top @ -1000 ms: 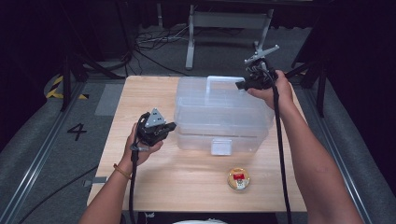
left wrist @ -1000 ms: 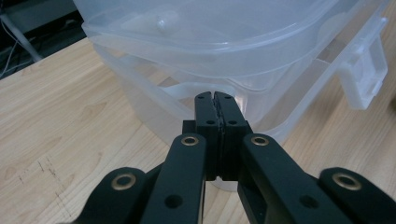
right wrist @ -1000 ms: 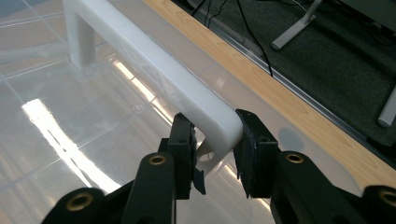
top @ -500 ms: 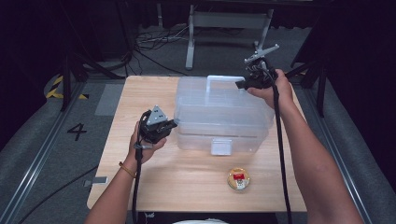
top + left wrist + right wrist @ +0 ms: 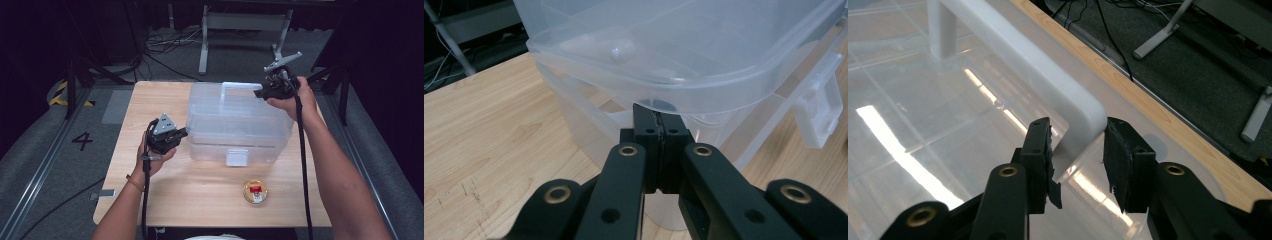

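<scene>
One box latch (image 5: 821, 112) looks partly cut off at right.

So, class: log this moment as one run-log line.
left tongs: shut, at clear storage box lid edge | right tongs: just opening, astride white handle | round tin: on table

obstacle: clear box (image 5: 235, 125) mid-table | small tin (image 5: 255, 191) near front edge | free: table (image 5: 150, 100) left side

A storage box (image 5: 239, 127) is sitting at the middle of the bench (image 5: 150, 100), its handle (image 5: 240, 86) lying on the lid toward the far edge. A small round tin (image 5: 255, 191) is resting on the bench in front of the box, nearer the person and apart from it.
</scene>
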`<state>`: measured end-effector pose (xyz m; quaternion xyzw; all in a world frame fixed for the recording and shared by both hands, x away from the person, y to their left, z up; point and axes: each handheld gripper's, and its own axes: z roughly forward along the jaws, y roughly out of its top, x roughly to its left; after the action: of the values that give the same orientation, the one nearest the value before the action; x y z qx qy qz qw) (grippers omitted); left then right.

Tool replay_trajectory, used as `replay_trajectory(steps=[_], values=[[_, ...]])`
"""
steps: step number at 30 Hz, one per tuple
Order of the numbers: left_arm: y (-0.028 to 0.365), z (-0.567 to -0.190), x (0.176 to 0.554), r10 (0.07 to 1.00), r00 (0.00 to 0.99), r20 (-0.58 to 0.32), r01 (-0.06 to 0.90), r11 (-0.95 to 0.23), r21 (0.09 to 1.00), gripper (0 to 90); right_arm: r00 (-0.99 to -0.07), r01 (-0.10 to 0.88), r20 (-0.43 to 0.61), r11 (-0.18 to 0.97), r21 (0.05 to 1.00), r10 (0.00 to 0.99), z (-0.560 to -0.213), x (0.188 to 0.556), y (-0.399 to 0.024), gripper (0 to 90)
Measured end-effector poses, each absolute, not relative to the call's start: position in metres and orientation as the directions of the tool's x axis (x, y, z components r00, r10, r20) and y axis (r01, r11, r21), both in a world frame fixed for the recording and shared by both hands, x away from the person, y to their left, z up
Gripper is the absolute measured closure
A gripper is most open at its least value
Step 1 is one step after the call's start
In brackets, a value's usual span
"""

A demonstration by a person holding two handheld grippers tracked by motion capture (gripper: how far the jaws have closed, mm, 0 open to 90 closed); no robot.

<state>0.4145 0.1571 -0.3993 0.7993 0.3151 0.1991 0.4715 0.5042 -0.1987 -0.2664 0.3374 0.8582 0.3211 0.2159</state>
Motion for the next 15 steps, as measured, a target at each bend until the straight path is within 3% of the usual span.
replay_trajectory(steps=[7,15], values=[[0.157,-0.399,0.414,0.689,0.724,0.022,0.314,-0.358,0.879,89.9,-0.691,0.383,-0.169,0.554,0.739,0.703,-0.268,0.484,-0.224,59.6],[0.156,-0.399,0.415,0.688,0.726,0.028,0.308,-0.362,0.88,89.8,-0.681,0.338,-0.19,0.534,0.775,0.707,-0.267,0.464,-0.259,61.2]])
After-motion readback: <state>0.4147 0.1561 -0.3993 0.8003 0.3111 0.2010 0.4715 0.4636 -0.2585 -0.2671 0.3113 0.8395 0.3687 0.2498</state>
